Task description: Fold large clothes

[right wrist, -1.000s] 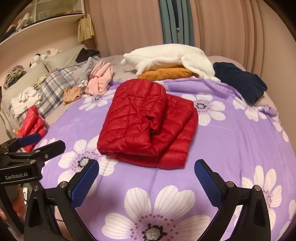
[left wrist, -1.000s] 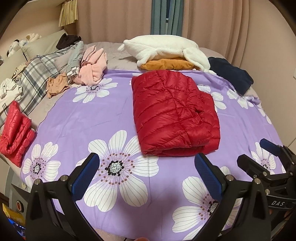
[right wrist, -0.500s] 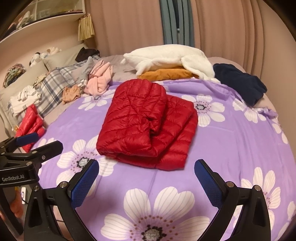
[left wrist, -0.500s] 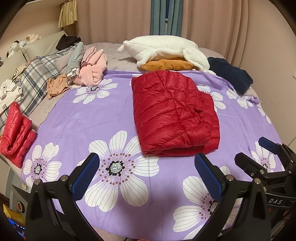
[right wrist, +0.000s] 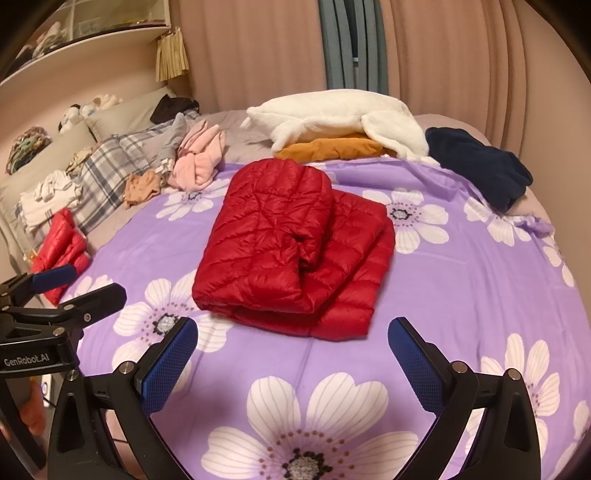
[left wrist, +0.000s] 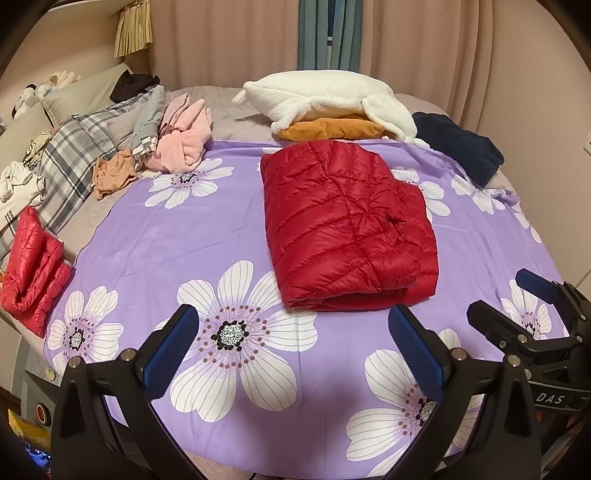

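Note:
A red quilted down jacket (left wrist: 347, 225) (right wrist: 295, 251) lies folded into a compact rectangle in the middle of the purple flowered sheet (left wrist: 177, 236) (right wrist: 461, 280). My left gripper (left wrist: 293, 341) hangs open near the bed's front edge, short of the jacket's near fold, with nothing between its blue pads. The right gripper (right wrist: 293, 354) is open too, just in front of the jacket, holding nothing. Each gripper shows in the other's view: the right gripper (left wrist: 517, 295) at the right edge, the left gripper (right wrist: 70, 284) at the left edge.
A second folded red jacket (left wrist: 31, 269) sits at the left bed edge. At the back lie a white fleece (left wrist: 325, 98) over an orange garment (left wrist: 332, 129), a navy garment (left wrist: 461, 151), a pink garment (left wrist: 184, 140), and plaid bedding (left wrist: 70, 155). Curtains (left wrist: 325, 33) hang behind.
Both grippers have drifted slightly, so the view shifts a little; the jacket and other clothes lie as before. Both stay open.

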`<state>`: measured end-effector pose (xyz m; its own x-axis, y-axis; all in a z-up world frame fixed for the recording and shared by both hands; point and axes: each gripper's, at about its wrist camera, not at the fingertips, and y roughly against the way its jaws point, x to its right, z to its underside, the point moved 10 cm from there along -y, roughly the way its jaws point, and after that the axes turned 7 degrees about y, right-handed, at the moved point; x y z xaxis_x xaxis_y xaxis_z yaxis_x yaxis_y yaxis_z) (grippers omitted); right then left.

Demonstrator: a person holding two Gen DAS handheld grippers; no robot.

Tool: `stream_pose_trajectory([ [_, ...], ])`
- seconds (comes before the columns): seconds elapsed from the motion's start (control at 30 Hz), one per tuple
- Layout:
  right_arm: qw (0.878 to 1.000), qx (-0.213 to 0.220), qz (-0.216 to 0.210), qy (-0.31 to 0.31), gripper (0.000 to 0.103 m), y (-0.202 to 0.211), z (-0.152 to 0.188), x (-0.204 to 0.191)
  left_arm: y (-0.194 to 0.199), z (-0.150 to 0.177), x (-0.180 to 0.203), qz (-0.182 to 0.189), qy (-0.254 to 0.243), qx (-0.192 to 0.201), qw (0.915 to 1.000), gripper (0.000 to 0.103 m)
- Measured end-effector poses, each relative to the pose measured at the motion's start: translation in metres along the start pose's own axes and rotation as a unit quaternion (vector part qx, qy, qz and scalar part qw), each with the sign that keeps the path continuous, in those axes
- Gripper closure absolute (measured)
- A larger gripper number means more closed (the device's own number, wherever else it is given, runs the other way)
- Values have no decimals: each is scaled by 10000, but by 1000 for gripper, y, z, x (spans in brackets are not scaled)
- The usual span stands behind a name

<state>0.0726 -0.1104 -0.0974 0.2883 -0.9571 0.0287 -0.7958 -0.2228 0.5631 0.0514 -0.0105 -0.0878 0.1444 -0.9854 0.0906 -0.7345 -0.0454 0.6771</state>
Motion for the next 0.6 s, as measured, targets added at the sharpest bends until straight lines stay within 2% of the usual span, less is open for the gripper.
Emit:
stream_pose_trajectory([
  [0.6, 10000, 44, -11, -13, 1, 1, -4, 2, 0, 0, -6, -58, -37, -9, 10000, 0],
])
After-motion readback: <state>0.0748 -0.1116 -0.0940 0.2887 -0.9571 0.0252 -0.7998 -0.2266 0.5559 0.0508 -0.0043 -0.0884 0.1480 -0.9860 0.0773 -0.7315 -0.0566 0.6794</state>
